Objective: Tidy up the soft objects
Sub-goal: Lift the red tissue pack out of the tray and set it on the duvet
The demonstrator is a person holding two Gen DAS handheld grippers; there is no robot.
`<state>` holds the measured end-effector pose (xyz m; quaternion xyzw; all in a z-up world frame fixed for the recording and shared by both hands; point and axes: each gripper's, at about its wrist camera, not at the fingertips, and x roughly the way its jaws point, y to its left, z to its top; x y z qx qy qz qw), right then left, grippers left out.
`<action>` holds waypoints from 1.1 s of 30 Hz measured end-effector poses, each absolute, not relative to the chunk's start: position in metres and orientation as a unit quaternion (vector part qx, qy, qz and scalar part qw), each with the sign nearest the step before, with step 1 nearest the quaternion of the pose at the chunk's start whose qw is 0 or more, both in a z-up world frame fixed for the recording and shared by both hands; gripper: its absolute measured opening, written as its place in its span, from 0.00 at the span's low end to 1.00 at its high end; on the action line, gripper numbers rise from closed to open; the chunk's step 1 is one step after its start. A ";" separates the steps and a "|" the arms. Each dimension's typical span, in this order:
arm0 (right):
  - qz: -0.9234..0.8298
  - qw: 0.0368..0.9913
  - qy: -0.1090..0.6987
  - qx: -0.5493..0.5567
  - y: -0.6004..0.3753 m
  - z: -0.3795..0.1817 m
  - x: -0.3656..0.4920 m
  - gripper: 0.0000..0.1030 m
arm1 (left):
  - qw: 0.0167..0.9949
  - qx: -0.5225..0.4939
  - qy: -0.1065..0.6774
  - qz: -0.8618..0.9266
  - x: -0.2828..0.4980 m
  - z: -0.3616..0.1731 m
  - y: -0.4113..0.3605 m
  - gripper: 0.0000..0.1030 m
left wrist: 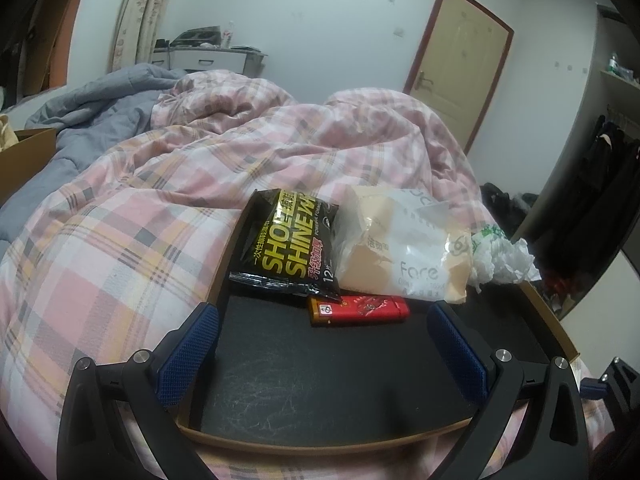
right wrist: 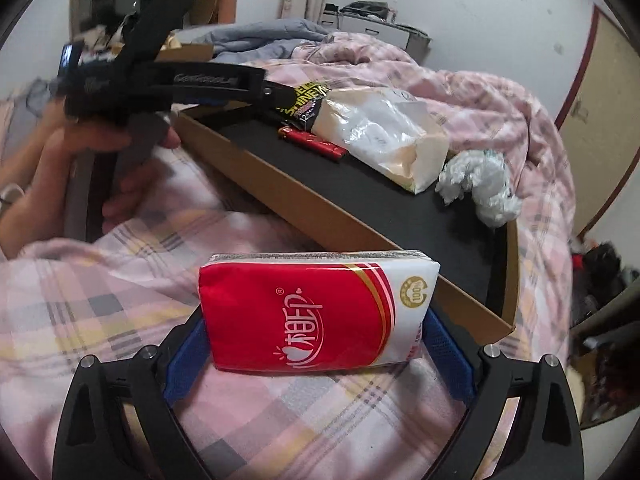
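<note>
A shallow brown tray (left wrist: pixel 320 380) with a black floor lies on the bed. At its far end are a black shoe-shine wipes pack (left wrist: pixel 288 252), a beige and white face-towel pack (left wrist: pixel 400 248), a red lighter (left wrist: pixel 360 310) and a crumpled white plastic bag (left wrist: pixel 500 256). My left gripper (left wrist: pixel 322 314) hovers open over the tray's near half, holding nothing. My right gripper (right wrist: pixel 316 320) is shut on a red and white tissue pack (right wrist: pixel 316 312), just above the quilt in front of the tray's (right wrist: pixel 320 216) side wall.
A pink plaid quilt (left wrist: pixel 120 240) covers the bed, with a grey blanket (left wrist: pixel 92 120) and a cardboard box (left wrist: pixel 24 156) at the left. A hand (right wrist: pixel 80 152) holds the left tool. A door (left wrist: pixel 456 64) and an open wardrobe (left wrist: pixel 600 160) stand at the right.
</note>
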<state>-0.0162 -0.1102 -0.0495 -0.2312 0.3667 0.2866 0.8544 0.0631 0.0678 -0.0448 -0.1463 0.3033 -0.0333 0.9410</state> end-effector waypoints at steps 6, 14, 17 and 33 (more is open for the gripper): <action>0.236 0.873 0.330 -0.271 -0.116 -0.033 -0.032 0.96 | 0.941 -0.147 0.302 -0.033 0.064 -0.045 0.067 1.00; 0.266 0.886 0.289 -0.248 -0.129 -0.009 -0.043 0.99 | 0.942 -0.147 0.300 -0.035 0.063 -0.046 0.066 1.00; 0.265 0.886 0.300 -0.235 -0.128 -0.011 -0.035 0.99 | 0.942 -0.147 0.300 -0.035 0.063 -0.046 0.065 1.00; 0.121 0.947 0.296 -0.025 -0.185 -0.027 0.019 0.99 | 0.852 -0.143 0.495 -0.092 0.133 -0.033 0.052 1.00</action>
